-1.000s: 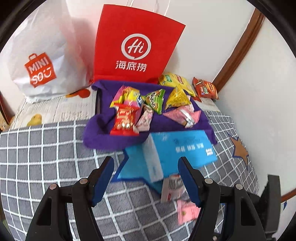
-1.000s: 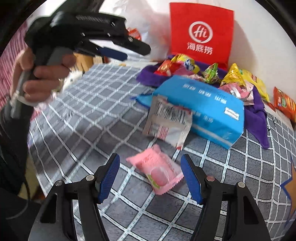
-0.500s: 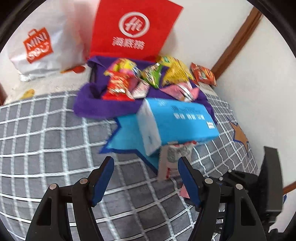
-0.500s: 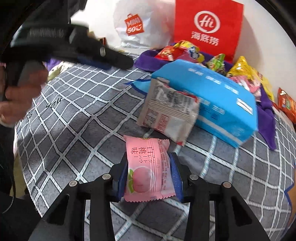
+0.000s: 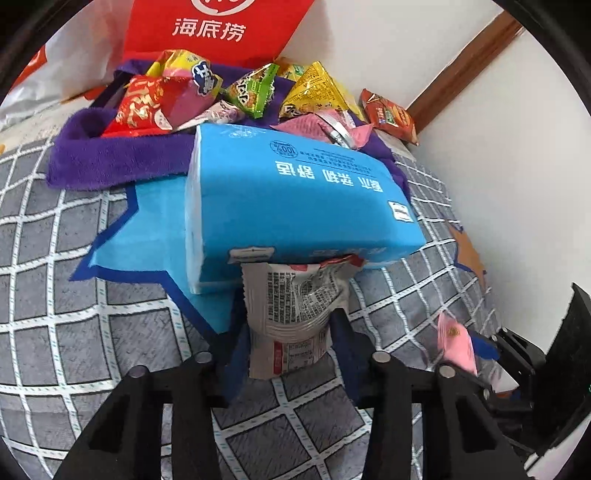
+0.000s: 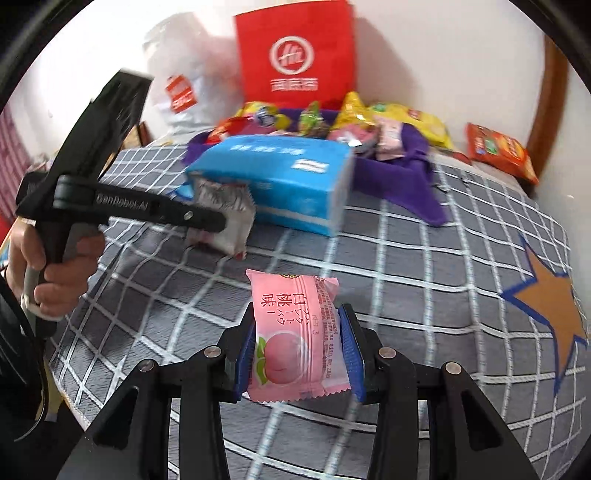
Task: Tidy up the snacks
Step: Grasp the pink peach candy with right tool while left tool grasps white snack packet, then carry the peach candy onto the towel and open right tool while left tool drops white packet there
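Observation:
My left gripper [image 5: 291, 332] is shut on a silver snack packet [image 5: 295, 314] that leans against a blue tissue pack [image 5: 295, 199]. The same gripper [image 6: 210, 225] and silver packet [image 6: 231, 218] show in the right wrist view. My right gripper [image 6: 297, 347] is shut on a pink peach snack packet [image 6: 295, 339] and holds it above the checked grey cloth [image 6: 424, 277]. That pink packet [image 5: 456, 347] also shows in the left wrist view at the right. A purple cloth basket [image 5: 110, 158] behind the tissue pack holds several colourful snack packets [image 5: 147, 107].
A red paper bag [image 5: 214, 29] and a white plastic bag [image 6: 181, 92] stand against the wall. An orange-red snack packet [image 6: 498, 151] and a yellow one [image 6: 424, 125] lie beside the basket. A blue star patch [image 5: 147, 243] lies under the tissue pack.
My left gripper moved forward and closed on the silver packet. My right gripper, which closed on the pink packet half a second ago, has lifted it off the cloth.

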Available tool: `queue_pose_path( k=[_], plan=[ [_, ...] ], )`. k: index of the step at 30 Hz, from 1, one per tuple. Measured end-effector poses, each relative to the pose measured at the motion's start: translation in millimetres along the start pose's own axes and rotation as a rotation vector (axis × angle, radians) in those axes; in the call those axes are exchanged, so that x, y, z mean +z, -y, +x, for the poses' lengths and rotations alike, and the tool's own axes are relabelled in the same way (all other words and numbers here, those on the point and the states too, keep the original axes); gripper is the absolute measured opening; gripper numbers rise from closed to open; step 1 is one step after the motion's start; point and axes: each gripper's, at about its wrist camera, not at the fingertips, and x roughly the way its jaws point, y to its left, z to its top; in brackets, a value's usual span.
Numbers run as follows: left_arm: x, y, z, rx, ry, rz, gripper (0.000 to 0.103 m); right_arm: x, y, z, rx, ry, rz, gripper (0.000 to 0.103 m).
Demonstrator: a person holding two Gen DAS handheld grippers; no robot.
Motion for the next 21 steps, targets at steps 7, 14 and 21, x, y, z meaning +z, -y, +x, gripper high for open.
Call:
queue_pose_path(
  k=[7, 14, 21],
  plan=[
    [-3, 2, -35, -0.007, 0.025, 0.020, 0.021, 31, 9, -6, -0.003, 0.066, 0.030, 0.042],
    [22, 8, -91, 0.012, 0.127, 0.057, 0.021, 91, 14, -16, -0.042, 0.151, 0.030, 0.042],
    [81, 13, -115, 0.079, 0.206, 0.089, 0.021, 154, 28, -16, -0.107, 0.211, 0.071, 0.042]
  ],
)
